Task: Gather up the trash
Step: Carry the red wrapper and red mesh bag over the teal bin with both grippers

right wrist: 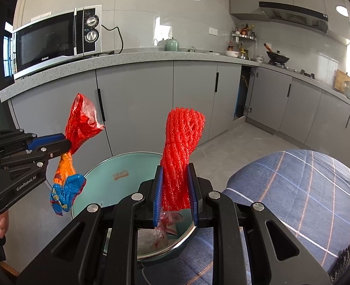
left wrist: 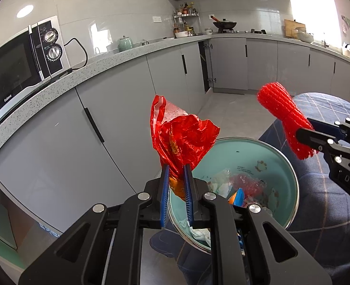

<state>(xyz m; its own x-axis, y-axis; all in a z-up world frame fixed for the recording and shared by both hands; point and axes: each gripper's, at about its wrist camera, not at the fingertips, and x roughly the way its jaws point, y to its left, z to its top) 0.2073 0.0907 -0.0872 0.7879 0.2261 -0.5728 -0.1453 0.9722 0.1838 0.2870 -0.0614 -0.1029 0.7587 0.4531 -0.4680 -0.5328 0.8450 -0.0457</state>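
Your left gripper (left wrist: pixel 177 178) pinched one red wrapper (left wrist: pixel 179 135) above the one teal bin (left wrist: pixel 291 178). Your right gripper (right wrist: pixel 175 190) pinched one red foam net (right wrist: pixel 181 154) above that bin.

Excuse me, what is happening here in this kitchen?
A person is collecting trash with two handheld grippers. The left gripper is shut on a crumpled red plastic wrapper, and the right gripper is shut on a red foam net. Both hang above a teal trash bin that already holds some scraps.
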